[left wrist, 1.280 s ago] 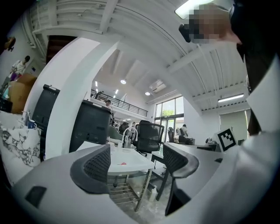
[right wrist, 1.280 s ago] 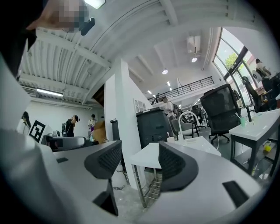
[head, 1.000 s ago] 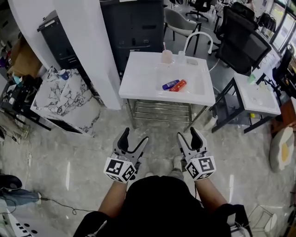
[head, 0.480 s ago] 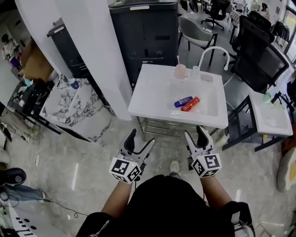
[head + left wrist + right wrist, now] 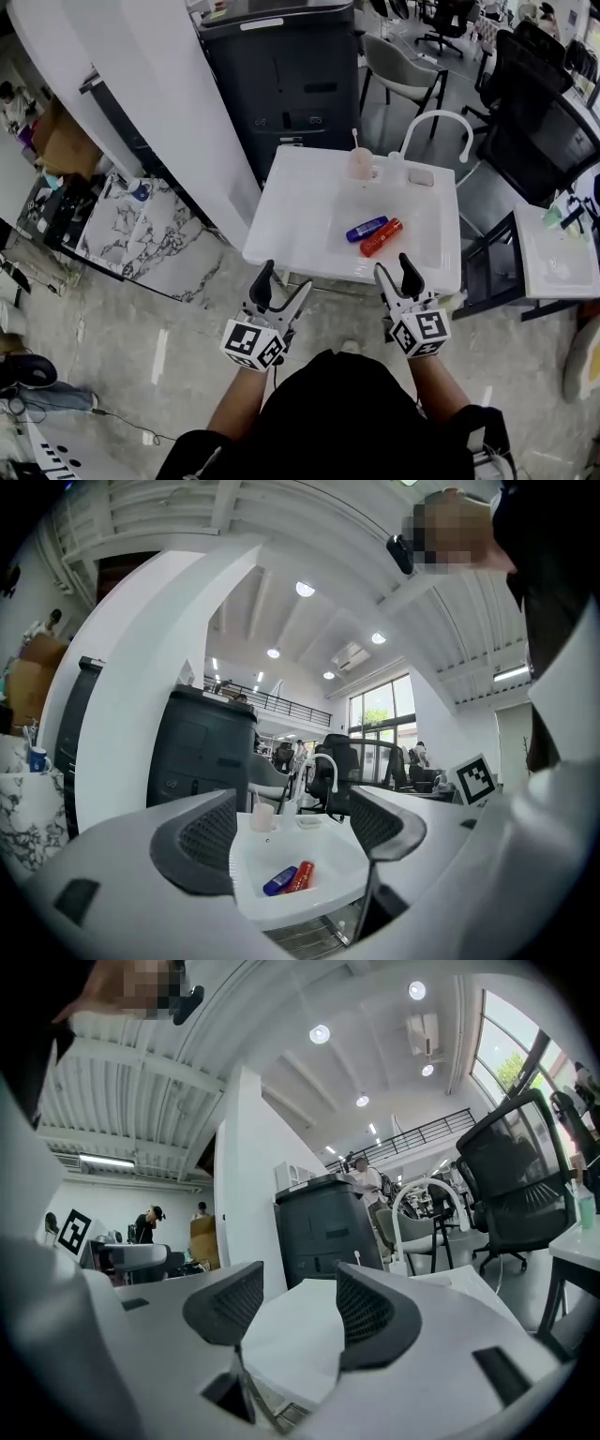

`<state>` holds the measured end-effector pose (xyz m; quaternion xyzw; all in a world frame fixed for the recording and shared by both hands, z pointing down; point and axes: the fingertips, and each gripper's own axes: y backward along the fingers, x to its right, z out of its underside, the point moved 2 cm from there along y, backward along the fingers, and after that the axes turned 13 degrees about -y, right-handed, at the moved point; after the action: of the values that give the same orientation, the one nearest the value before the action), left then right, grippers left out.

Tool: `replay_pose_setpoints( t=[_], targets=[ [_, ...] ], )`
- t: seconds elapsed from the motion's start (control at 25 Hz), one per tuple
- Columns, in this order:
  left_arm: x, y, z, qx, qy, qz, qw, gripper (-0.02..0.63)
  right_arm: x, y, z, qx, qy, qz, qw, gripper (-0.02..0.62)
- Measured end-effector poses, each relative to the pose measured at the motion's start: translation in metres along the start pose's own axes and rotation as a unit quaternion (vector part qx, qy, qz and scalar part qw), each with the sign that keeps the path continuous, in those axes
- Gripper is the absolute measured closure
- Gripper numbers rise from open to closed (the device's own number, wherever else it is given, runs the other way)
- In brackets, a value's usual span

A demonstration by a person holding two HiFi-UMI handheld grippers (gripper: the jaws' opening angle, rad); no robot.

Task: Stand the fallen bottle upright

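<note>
Two bottles lie on their sides in the basin of a white sink stand (image 5: 300, 246): a blue one (image 5: 367, 228) and a red one (image 5: 381, 237), side by side. The left gripper view shows the blue bottle (image 5: 279, 880) and the red bottle (image 5: 301, 876) through the open jaws. My left gripper (image 5: 282, 280) is open and empty at the stand's front edge. My right gripper (image 5: 394, 269) is open too, just short of the front rim; its jaws have just been closing a little with nothing between them. In the right gripper view only the white top (image 5: 291, 1335) shows.
A pink cup with a toothbrush (image 5: 361, 165), a curved white faucet (image 5: 437, 125) and a soap dish (image 5: 421, 177) stand at the basin's back. A black cabinet (image 5: 281, 75) is behind, a white pillar (image 5: 150, 103) and marble-patterned block (image 5: 141, 234) left, chairs (image 5: 539, 127) and another white table (image 5: 558, 258) right.
Both grippers have moved forward together to the sink stand, from well short of it to its front edge. The bottles lie as before.
</note>
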<state>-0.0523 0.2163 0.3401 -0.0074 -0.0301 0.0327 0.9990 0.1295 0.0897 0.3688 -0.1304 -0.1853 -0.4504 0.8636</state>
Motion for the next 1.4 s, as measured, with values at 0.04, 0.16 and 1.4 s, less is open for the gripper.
replay_pose_setpoints(
  t=[0.04, 0.16, 1.4],
  targets=[
    [-0.002, -0.008, 0.003, -0.003, 0.003, -0.003, 1.0000, 0.233, 0.011, -0.006, -0.001, -0.003, -0.005, 0.005, 1.000, 0.344],
    [-0.009, -0.032, 0.012, -0.015, 0.011, -0.012, 0.9998, 0.233, 0.036, -0.022, -0.005, -0.015, -0.014, 0.013, 1.000, 0.345],
    [-0.083, -0.225, 0.056, -0.043, 0.018, 0.167, 0.9849, 0.233, 0.184, -0.176, 0.039, -0.108, -0.037, 0.239, 0.964, 0.351]
  ],
)
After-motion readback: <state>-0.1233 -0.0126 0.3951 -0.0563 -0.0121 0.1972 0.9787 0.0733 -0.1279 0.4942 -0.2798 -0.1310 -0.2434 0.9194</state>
